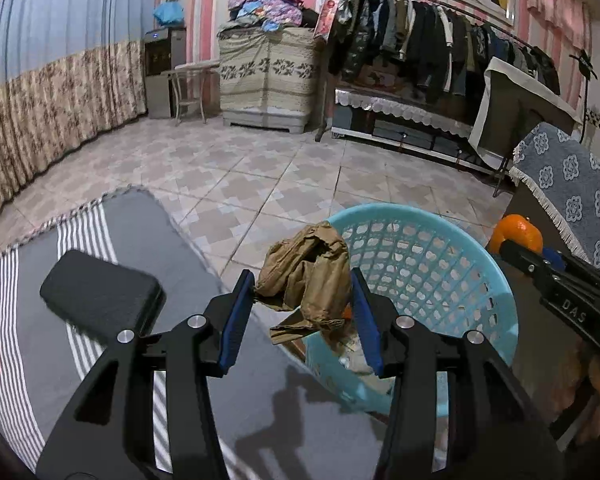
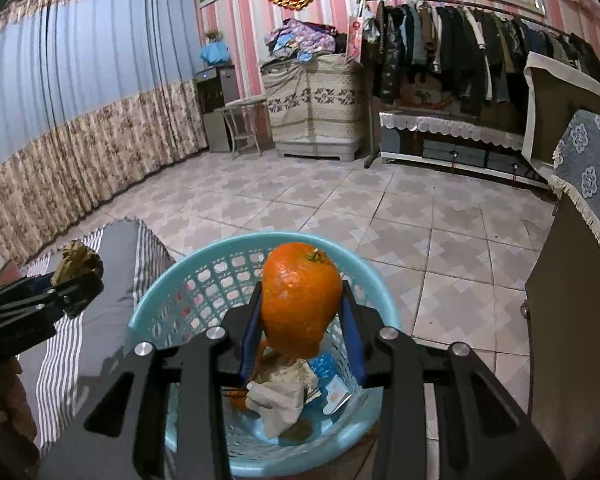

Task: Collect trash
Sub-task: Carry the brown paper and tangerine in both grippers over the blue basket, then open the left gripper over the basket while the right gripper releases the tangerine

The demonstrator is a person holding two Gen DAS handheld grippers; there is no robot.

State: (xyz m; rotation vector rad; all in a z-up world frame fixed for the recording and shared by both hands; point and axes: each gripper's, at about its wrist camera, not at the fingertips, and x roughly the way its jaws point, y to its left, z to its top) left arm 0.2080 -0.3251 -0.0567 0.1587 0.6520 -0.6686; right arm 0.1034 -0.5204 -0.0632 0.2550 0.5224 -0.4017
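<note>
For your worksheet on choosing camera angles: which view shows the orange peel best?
The right wrist view: the orange peel sits centred and close, clamped in the right gripper above the blue basket. The left wrist view catches only part of it at the right edge, behind that gripper.

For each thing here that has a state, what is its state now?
left tool: shut on crumpled brown paper, by the basket rim
right tool: shut on orange peel, over the basket
blue basket: upright, trash inside
black case: lying on striped cloth
</note>
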